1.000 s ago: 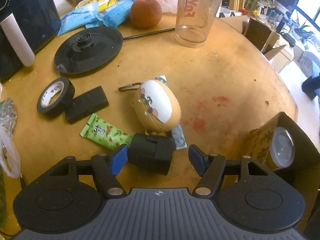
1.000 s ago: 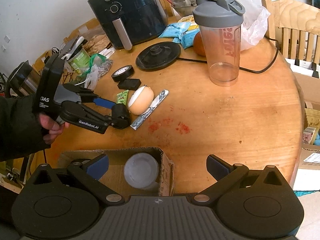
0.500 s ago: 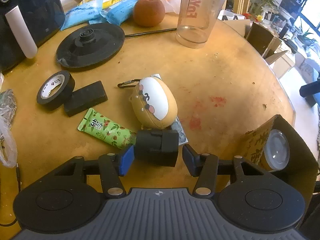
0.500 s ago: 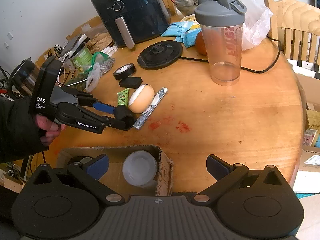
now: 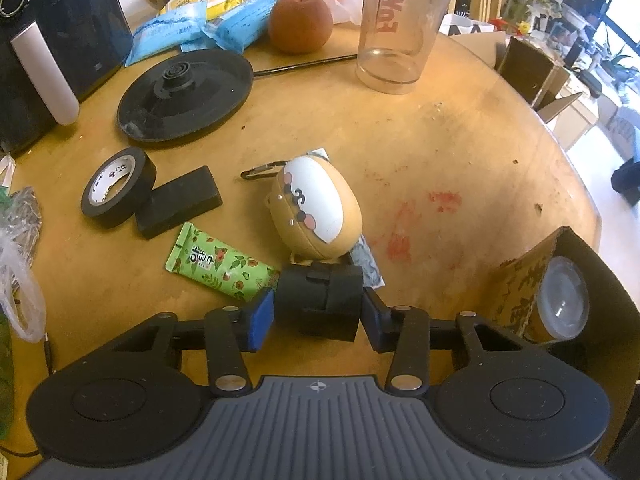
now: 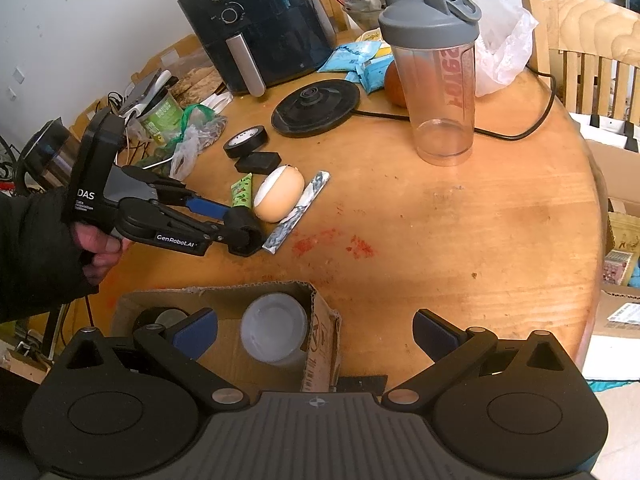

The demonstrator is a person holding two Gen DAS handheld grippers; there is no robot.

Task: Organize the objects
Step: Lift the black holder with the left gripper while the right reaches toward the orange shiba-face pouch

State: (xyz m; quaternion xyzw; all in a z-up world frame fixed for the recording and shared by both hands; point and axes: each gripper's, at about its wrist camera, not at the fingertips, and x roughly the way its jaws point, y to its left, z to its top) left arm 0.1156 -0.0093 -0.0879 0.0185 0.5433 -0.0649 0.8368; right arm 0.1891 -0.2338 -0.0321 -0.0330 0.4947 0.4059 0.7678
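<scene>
Since the earlier frames, the left gripper (image 5: 318,314) has been closed onto the black plastic clip (image 5: 320,300), lower centre of frame. Transfer to the cardboard box (image 6: 320,332) is now judged possible. The right gripper (image 6: 316,332) is held spread, empty.

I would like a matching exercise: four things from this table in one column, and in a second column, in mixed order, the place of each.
Things:
1. black block
2. clear cup
3. tape roll
4. orange

Places:
A. inside the cardboard box
B. next to the shaker bottle
C. between the fingers of the left gripper
D. touching the flat black bar

Pairs: 1-C, 2-A, 3-D, 4-B
</scene>
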